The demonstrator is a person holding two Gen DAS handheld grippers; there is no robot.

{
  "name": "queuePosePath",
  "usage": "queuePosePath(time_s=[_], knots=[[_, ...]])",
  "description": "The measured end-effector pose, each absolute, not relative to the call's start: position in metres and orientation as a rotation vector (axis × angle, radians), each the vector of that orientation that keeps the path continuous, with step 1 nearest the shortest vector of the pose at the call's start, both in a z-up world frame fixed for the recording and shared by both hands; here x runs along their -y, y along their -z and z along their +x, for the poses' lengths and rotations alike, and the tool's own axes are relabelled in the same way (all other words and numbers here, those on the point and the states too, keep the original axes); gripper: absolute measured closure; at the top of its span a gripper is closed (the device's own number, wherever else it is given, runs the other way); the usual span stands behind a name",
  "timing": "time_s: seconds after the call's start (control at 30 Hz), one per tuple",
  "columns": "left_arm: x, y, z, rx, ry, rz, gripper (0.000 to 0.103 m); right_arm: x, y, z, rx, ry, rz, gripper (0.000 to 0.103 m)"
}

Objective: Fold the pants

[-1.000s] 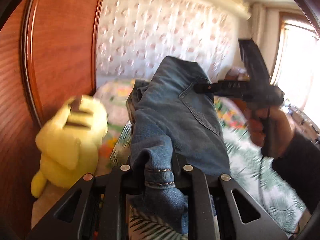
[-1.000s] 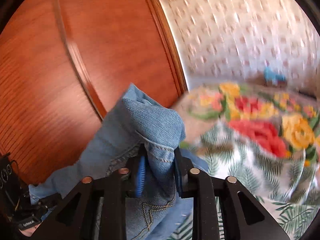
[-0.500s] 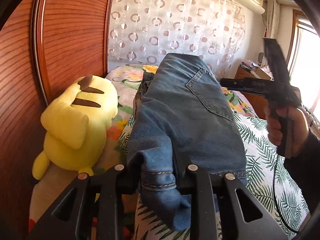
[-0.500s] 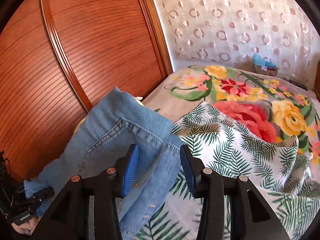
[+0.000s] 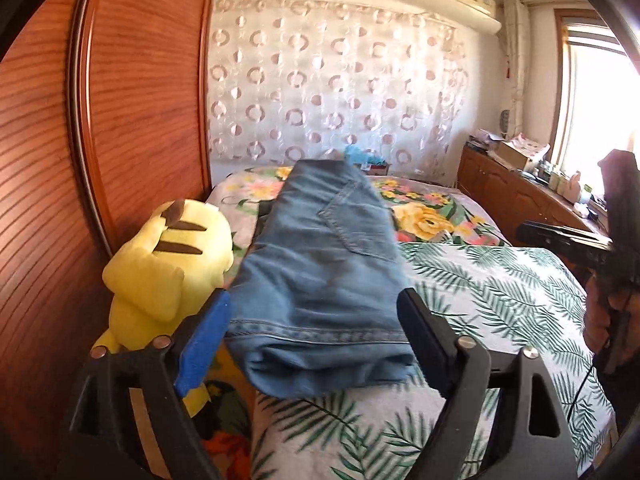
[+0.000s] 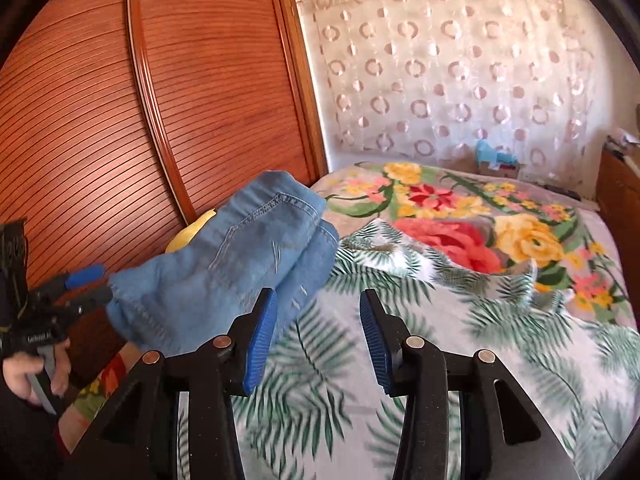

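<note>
The folded blue jeans (image 5: 324, 276) lie in a compact stack on the bed's leaf-print sheet (image 5: 492, 292). My left gripper (image 5: 316, 344) is open, its jaws standing wide on either side of the near end of the jeans without touching them. In the right wrist view the jeans (image 6: 224, 268) lie to the left. My right gripper (image 6: 318, 340) is open and empty over the sheet, just right of the jeans. The left gripper also shows at the left edge of the right wrist view (image 6: 86, 280).
A yellow plush toy (image 5: 168, 268) sits left of the jeans against the wooden wardrobe (image 5: 120, 120). A floral blanket (image 6: 460, 216) covers the far bed. A wooden cabinet (image 5: 516, 196) stands at the right by the window. A curtain (image 6: 460, 72) hangs behind.
Both grippers have let go of the jeans, the right first and then the left. The jeans have dropped onto the bed as a folded stack. Both grippers have drawn back.
</note>
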State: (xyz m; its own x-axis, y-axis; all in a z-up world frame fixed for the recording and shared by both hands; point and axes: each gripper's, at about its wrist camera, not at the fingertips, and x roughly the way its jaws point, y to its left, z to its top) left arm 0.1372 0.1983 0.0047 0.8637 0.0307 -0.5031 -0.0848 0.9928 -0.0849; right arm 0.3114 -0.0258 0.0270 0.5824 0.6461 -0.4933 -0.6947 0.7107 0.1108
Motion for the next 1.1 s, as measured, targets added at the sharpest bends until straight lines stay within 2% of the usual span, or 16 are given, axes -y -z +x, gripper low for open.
queuePosePath(time_s=[0.07,0.13,0.5,0.7,0.8,1.1], knots=[[-0.187,-0.009,0.133,-0.519,-0.041,-0.096,0.011,0.041,-0.029,0.292,-0.522,-0.773,-0.092,0.058],[-0.177,-0.012,0.130,-0.510,-0.034,-0.085,0.000,0.054,-0.030,0.273,-0.513,-0.761,-0.093,0.058],[-0.121,-0.019,0.119,-0.495,0.047,-0.056,0.000,0.105,-0.033,0.201,-0.483,-0.669,-0.074,0.058],[-0.086,-0.018,0.115,-0.512,0.113,-0.039,0.000,0.133,-0.034,0.170,-0.477,-0.612,-0.066,0.041],[-0.073,-0.017,0.113,-0.528,0.126,-0.040,0.000,0.141,-0.036,0.155,-0.475,-0.585,-0.065,0.036],[-0.032,-0.025,0.099,-0.517,0.108,-0.010,0.000,0.164,-0.055,0.104,-0.436,-0.504,-0.060,0.035]])
